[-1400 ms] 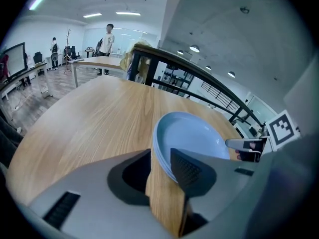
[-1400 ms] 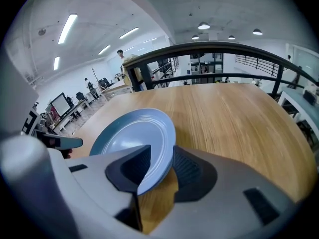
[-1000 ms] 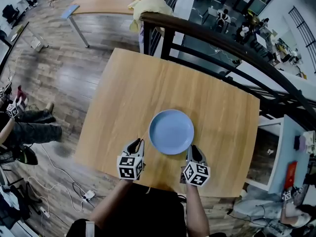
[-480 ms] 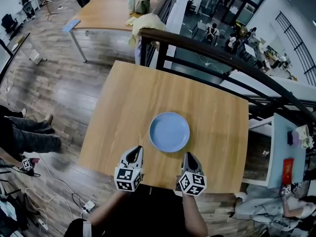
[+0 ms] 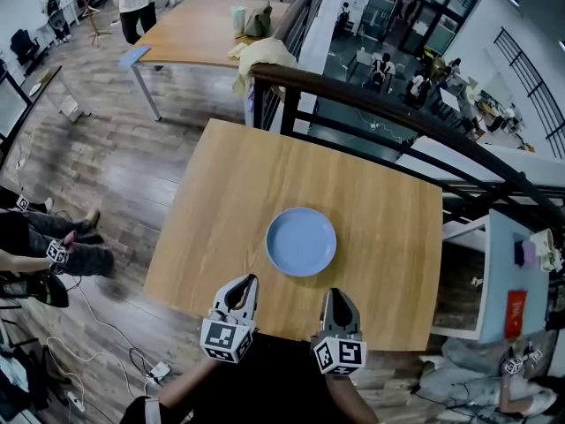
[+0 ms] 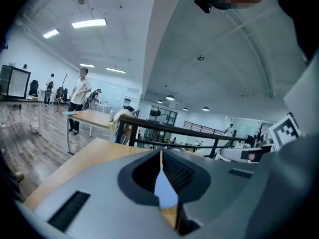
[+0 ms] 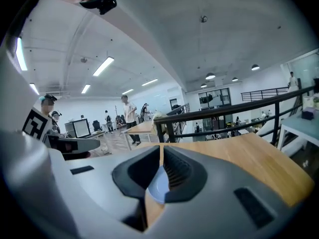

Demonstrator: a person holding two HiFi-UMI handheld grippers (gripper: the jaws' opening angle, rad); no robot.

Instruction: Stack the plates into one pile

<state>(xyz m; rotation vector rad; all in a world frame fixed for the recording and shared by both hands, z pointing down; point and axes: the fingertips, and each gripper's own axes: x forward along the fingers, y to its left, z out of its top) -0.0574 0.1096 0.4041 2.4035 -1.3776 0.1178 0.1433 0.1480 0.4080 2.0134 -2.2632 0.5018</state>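
1. At the far left of the head view, a seated person's dark-trousered legs (image 5: 66,256) rest on the grey-brown wooden plank floor (image 5: 115,148). Thin white cables (image 5: 115,325) trail across the boards nearby.
2. The light wooden rectangular table (image 5: 229,193) fills the middle of that view, and both grippers are held over its near edge.
3. The left grey two-jaw gripper (image 5: 248,281) hangs left of the plate, near it but apart from it. Its jaws have just been closing. In the left gripper view they meet at the tips with nothing clamped between them.
4. The light blue round plate (image 5: 301,242) lies flat on the table towards the near edge. It sits between the two grippers, and neither touches it. Each gripper view shows a sliver of the plate (image 6: 165,193) (image 7: 157,185) through the hollow behind the closed tips. Whether this is one plate or several stacked cannot be told.
5. The right grey two-jaw gripper (image 5: 333,294) hangs right of the plate, near it but not touching. Its jaws have also just been closing. The right gripper view shows them pressed together at the tips, holding nothing.
6. A black metal railing (image 5: 380,95) runs along the table's far edge, slanting down towards the right.
7. At the far right stands a pale blue side table (image 5: 503,263), with a small flat red object (image 5: 515,312) lying on it.
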